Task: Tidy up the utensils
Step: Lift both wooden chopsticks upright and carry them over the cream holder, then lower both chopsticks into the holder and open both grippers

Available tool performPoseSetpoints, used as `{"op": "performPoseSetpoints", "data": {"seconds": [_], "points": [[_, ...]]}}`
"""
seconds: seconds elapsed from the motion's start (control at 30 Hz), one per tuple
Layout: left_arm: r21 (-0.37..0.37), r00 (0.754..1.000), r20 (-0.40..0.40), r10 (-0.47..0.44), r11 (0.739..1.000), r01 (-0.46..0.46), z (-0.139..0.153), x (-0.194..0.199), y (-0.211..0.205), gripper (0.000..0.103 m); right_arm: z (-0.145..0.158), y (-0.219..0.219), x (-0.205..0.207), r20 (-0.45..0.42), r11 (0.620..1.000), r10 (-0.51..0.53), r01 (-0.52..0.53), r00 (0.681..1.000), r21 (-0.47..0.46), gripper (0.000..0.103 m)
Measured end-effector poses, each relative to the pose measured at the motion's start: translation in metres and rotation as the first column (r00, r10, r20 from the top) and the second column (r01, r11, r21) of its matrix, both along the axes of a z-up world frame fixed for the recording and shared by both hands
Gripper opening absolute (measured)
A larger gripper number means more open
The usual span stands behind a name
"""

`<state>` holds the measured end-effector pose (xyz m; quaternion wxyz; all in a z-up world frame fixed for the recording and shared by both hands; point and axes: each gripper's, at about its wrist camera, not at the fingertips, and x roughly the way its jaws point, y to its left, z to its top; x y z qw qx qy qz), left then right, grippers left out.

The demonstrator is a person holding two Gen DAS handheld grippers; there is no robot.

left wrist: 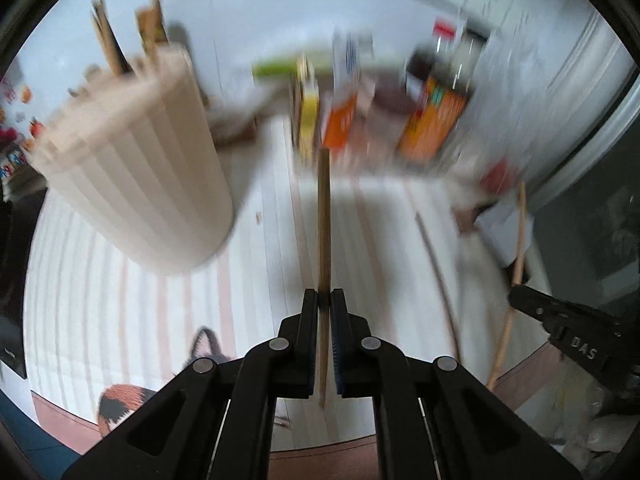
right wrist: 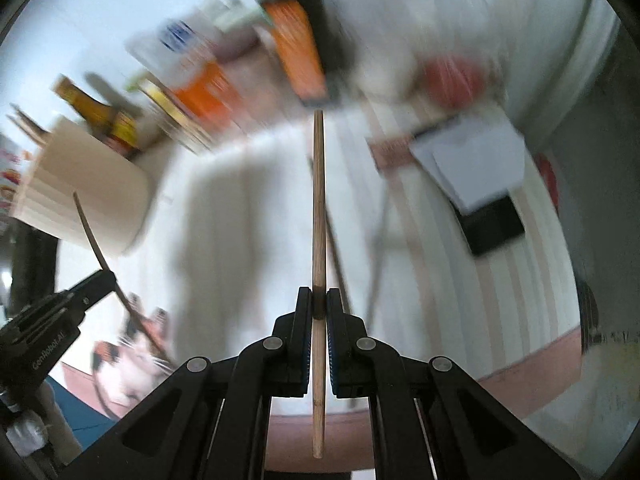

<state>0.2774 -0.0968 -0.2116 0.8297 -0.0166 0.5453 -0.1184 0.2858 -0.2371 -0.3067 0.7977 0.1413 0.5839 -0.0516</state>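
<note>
A: Gripping a wooden chopstick, the left gripper has its jaws clenched on the stick, which runs straight ahead between the pads, above the striped tablecloth.

B: Noted. Right gripper likewise: jaws clamped around a second chopstick, which sticks out forward and also back past the pads.

A: Holder position?

B: Ribbed cream utensil holder stands on the cloth at the left in the left wrist view, with wooden utensils poking out of its top. Both chopsticks are held clear of it.

A: Each gripper shows in the other's view: the right at the far right edge, the left at the lower left.

B: Background is blurred. Orange boxes and a brown sauce bottle line the back; white papers lie to the right.
</note>
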Motion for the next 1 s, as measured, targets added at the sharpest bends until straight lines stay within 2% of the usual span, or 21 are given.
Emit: {"op": "performPoseSetpoints", "data": {"seconds": [0.2, 0.37, 0.5, 0.63, 0.77, 1.0], "points": [[-0.097, 0.983, 0.166, 0.075, 0.994, -0.060, 0.090, 0.016, 0.025, 0.003, 0.086, 0.026, 0.043, 0.218, 0.996, 0.050, -0.064, 0.975, 0.059, 0.007], [-0.162, 0.943, 0.293, 0.158, 0.980, -0.114, 0.167, 0.041, 0.055, 0.003, 0.154, 0.053, 0.092, 0.389, 0.986, 0.085, -0.134, 0.917, 0.101, 0.007], [-0.154, 0.907, 0.361, 0.218, 0.973, -0.172, 0.203, 0.061, 0.086, 0.003, 0.194, 0.087, 0.136, 0.488, 0.979, 0.102, -0.174, 0.867, 0.103, 0.007], [-0.140, 0.884, 0.382, 0.269, 0.963, -0.232, 0.217, 0.089, 0.116, 0.003, 0.215, 0.114, 0.168, 0.547, 0.975, 0.101, -0.193, 0.831, 0.113, 0.007], [-0.128, 0.881, 0.370, 0.296, 0.955, -0.267, 0.210, 0.114, 0.138, 0.003, 0.218, 0.144, 0.204, 0.580, 0.972, 0.118, -0.212, 0.806, 0.096, 0.007], [-0.118, 0.892, 0.319, 0.320, 0.947, -0.297, 0.179, 0.138, 0.154, 0.003, 0.192, 0.185, 0.247, 0.577, 0.965, 0.168, -0.253, 0.799, 0.069, 0.007]]}}
